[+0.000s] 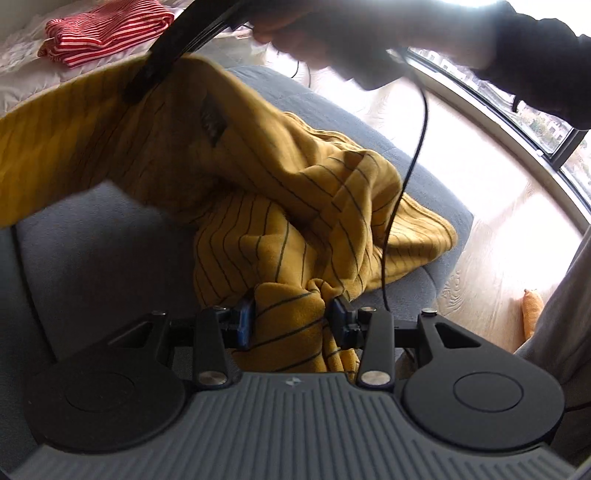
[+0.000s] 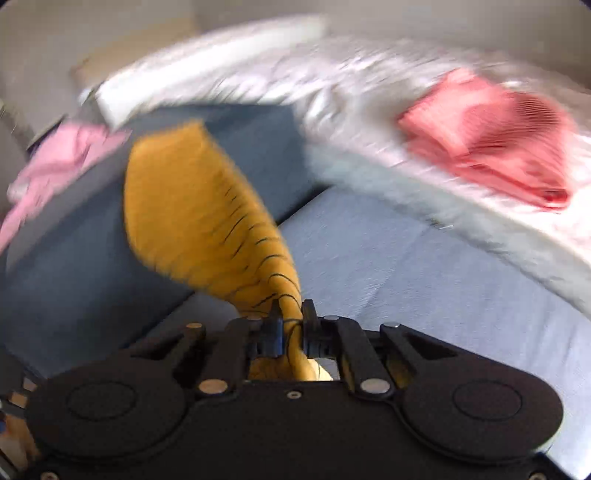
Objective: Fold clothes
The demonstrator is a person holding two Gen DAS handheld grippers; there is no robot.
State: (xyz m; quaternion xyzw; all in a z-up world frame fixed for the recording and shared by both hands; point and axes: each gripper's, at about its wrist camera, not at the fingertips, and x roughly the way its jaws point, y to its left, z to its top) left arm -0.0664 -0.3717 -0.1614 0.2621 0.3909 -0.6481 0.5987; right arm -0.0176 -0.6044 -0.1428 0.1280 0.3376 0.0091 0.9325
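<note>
A mustard-yellow garment with thin dark stripes (image 1: 258, 192) hangs bunched over a grey sofa cushion (image 1: 96, 236). My left gripper (image 1: 291, 319) is shut on a fold of its lower edge, the cloth pinched between the blue pads. In the left wrist view the right gripper (image 1: 147, 70) shows at the top, holding the garment's upper part aloft, with a person's hand and dark sleeve (image 1: 517, 55) behind it. In the blurred right wrist view my right gripper (image 2: 290, 325) is shut on the yellow garment (image 2: 192, 206), which streams away from the fingers.
A folded red-and-white striped garment (image 1: 107, 33) (image 2: 491, 144) lies on a white bed (image 2: 369, 74) beyond the sofa. A pink cloth (image 2: 55, 166) rests on the sofa's left. A black cable (image 1: 406, 177) hangs down. Pale wood floor (image 1: 498, 221) and a window (image 1: 546, 122) are at right.
</note>
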